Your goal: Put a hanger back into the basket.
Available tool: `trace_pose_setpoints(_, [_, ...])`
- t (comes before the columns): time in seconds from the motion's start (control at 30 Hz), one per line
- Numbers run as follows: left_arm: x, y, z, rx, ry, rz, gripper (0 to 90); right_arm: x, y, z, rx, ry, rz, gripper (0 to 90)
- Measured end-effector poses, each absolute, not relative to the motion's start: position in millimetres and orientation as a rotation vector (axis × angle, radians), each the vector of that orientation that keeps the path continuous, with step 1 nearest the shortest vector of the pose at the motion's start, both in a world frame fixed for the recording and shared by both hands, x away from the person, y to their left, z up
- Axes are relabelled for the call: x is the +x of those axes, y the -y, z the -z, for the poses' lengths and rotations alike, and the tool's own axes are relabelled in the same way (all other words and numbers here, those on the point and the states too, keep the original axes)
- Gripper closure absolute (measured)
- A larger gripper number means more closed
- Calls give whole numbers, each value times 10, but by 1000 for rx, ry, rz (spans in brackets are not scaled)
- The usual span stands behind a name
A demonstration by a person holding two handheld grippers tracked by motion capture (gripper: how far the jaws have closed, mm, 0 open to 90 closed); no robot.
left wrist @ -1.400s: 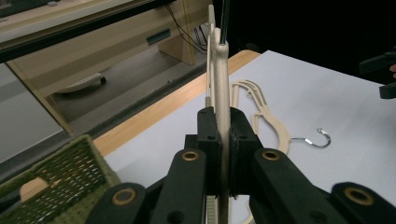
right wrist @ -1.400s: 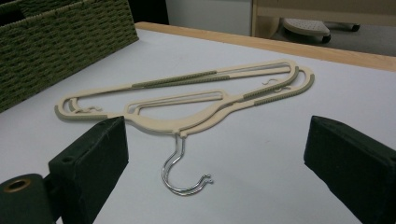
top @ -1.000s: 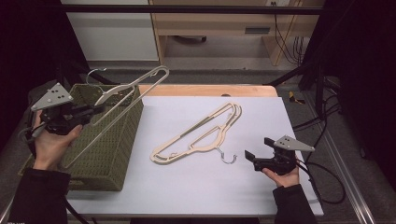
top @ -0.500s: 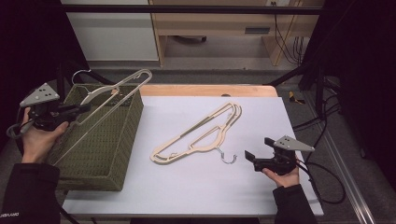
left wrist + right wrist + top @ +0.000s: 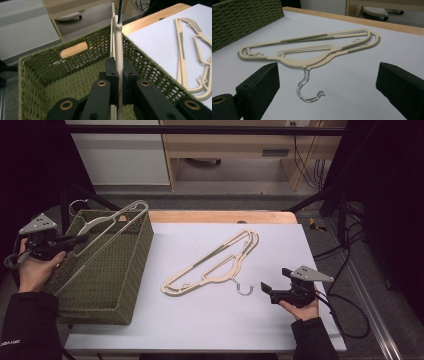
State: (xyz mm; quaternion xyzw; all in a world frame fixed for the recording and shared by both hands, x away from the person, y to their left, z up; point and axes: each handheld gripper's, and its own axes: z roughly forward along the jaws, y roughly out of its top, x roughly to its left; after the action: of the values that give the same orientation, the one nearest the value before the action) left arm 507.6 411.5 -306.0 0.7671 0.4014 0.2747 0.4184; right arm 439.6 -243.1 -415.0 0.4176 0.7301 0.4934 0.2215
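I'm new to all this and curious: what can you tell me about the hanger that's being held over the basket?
The held hanger is cream, plastic-looking, with a metal hook at its far end. It tilts across the green woven basket, edge-on between the jaws of the left claw, which is shut on it. Whether it touches the basket rim I cannot tell.

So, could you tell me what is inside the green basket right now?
The held hanger dips into the woven basket, clamped by the left gripper. The bare floor shows; near corners stay hidden.
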Motion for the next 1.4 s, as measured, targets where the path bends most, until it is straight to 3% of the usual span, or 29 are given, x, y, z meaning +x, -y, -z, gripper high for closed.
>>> trace_pose_setpoints(0.53, [5031, -4260, 3259, 1934, -1063, -616, 857, 4404, 2412, 4170, 1161, -2025, -1351, 55])
trace_pose_setpoints(0.87, [5122, -4238, 3601, 1938, -1151, -569, 854, 4402, 2414, 4170, 1160, -2026, -1349, 56])
trace_pose_setpoints(1.23, [5184, -4221, 3770, 1950, -1257, -581, 836, 4406, 2404, 4180, 1160, -2033, -1342, 57])
trace_pose_setpoints(1.4, [5204, -4243, 3784, 1957, -1323, -648, 821, 4411, 2394, 4189, 1159, -2038, -1340, 57])
